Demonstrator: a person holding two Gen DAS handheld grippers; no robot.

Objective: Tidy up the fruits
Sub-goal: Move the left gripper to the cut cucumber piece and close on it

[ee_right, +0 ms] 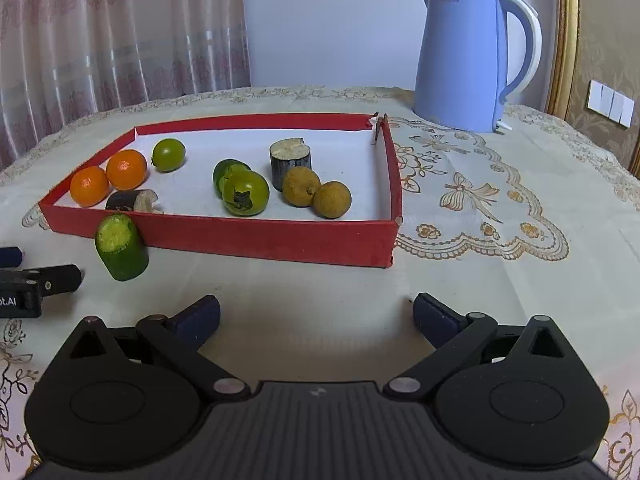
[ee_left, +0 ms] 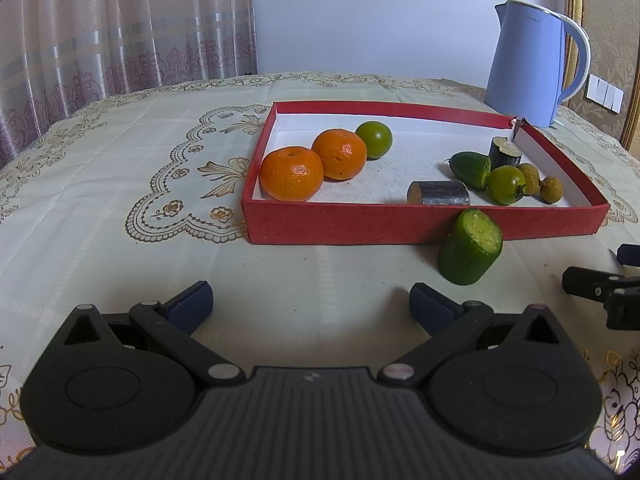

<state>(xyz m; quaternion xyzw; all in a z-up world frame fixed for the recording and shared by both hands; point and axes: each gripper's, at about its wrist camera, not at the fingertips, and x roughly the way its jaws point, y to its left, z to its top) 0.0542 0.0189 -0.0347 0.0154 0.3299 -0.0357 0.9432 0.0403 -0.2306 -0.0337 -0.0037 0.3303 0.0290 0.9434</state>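
LEFT WRIST VIEW
Your left gripper: fingers spread wide, nothing between them, low over the tablecloth.
Fingertips: blue pads, both clear of any fruit.
Cucumber piece: outside the tray, on the cloth, cut end up and tilted, touching or just against the red front wall; ahead and right of your left gripper.
Red tray: shallow, white inside, in the middle of the table.
Two oranges: front left corner of the tray, touching each other.
Green round fruit: just behind the oranges, inside the tray.
Dark cylinder piece: lying on its side near the front wall.
Right cluster: cucumber end, green tomato, two longans, upright dark piece, all close together at the tray's right side.
Your right gripper: only the tip shows at the right edge; can't tell its state from here.
Kettle: blue, behind the tray's far right corner.

RIGHT WRIST VIEW
Your right gripper: released, fingers wide apart, holding nothing, above bare cloth in front of the tray.
Cucumber piece: against the tray's front wall near its left end, well left of your right gripper.
Your left gripper: edge of it visible at far left, near the cucumber piece.
Longans: side by side, touching, right half of the tray.
Green tomato: in front of the cucumber end, overlapping it.
Kettle: beyond the tray, apart from it.
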